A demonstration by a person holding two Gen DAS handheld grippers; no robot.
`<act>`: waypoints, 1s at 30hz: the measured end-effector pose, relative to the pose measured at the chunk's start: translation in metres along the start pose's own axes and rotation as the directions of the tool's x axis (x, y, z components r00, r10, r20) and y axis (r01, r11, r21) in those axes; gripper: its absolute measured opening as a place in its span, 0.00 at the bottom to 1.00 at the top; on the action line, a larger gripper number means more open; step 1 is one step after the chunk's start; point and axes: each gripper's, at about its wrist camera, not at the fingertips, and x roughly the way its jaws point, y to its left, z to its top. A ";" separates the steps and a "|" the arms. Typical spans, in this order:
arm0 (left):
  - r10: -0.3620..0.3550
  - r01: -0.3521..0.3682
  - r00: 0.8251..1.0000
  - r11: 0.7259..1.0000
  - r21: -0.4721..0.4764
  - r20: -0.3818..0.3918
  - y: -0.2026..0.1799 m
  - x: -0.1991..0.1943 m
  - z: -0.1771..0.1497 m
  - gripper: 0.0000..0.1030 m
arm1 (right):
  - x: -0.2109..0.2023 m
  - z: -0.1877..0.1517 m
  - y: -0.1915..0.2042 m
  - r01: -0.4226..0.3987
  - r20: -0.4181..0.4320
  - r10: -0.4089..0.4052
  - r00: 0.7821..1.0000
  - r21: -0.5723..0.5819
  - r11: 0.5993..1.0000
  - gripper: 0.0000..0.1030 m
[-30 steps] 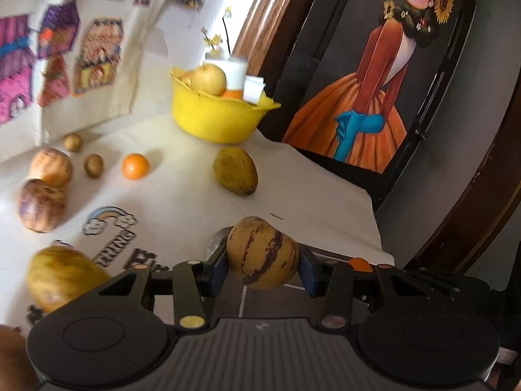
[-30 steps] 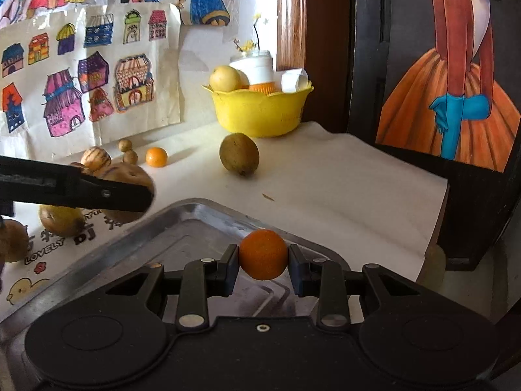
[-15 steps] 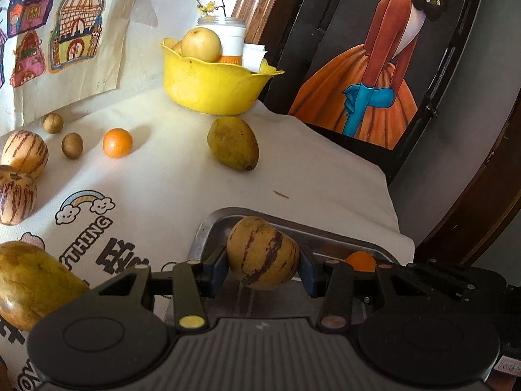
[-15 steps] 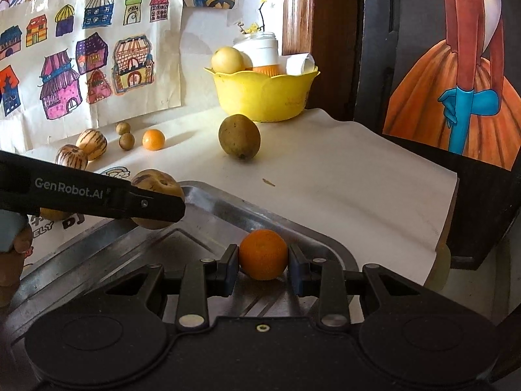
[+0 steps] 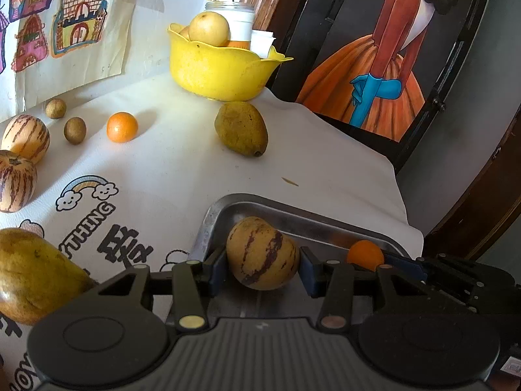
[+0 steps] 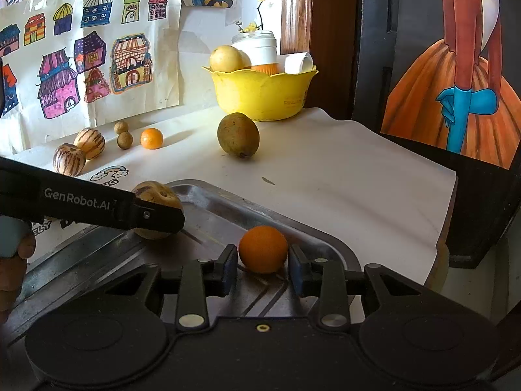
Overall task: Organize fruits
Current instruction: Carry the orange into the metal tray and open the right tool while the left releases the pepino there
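Fruits under sorting: striped yellow pepino melon (image 5: 262, 254) clamped in left tool (image 5: 262, 268), held low over the steel tray (image 5: 293, 215) at its 9 o'clock corner, probably for set-down. Small round orange (image 6: 263, 249) sits between the right tool (image 6: 262, 268) pads, which look slightly apart, so apparently released on the tray. Loose fruit waits on the white-clothed worktop (image 6: 325, 163) toward 11 o'clock.

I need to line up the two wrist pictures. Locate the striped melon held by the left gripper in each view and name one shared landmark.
Left wrist: striped melon at lower centre, between the left gripper fingers, over the metal tray.
Right wrist: striped melon at centre-left, partly hidden behind the left gripper's finger.
Shared landmark: yellow bowl at the table's back.
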 end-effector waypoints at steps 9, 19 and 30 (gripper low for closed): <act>-0.014 0.014 0.999 1.000 -0.015 0.033 -0.001 -0.016 0.000 0.65 | -0.016 -0.002 0.000 0.002 0.019 -0.003 1.000 0.025 1.000 0.52; -0.015 0.019 0.989 1.000 -0.025 0.149 -0.005 -0.079 -0.009 0.98 | -0.078 -0.003 0.012 0.002 0.093 -0.008 0.996 0.069 0.998 0.86; 0.032 -0.033 0.971 0.999 0.002 0.238 0.003 -0.158 -0.048 0.99 | -0.149 -0.025 0.044 -0.017 0.125 0.006 0.992 0.088 0.996 0.99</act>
